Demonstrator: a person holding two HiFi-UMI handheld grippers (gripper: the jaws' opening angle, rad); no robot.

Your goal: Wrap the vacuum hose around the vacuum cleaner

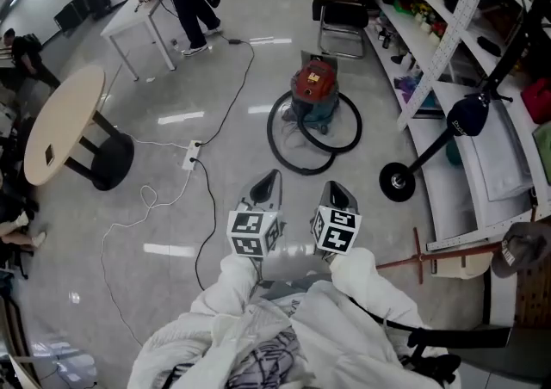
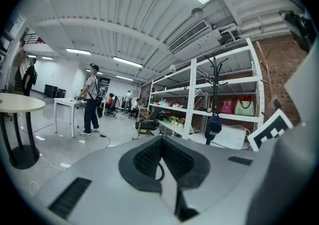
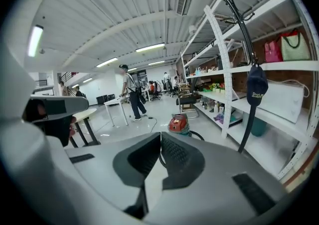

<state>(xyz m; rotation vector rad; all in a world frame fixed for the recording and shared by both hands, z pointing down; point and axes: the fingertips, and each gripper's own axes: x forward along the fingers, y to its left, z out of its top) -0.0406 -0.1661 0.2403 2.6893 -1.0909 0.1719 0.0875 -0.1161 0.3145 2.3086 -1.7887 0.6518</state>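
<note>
Starting close in, how do the person's arms sit?

Both white sleeves (image 1: 357,275) reach forward side by side. The left gripper (image 1: 269,181) and right gripper (image 1: 337,194) hang over the grey floor (image 1: 172,206), tilted slightly down.

And the jaws?

Pressed together on both, with nothing between them.

Where is the vacuum cleaner (image 1: 314,86)?

Well ahead of both grippers, on the floor beside the shelves (image 1: 430,60). Its black hose (image 1: 272,139) lies in a loose loop around and in front of it, apart from either gripper.
</note>
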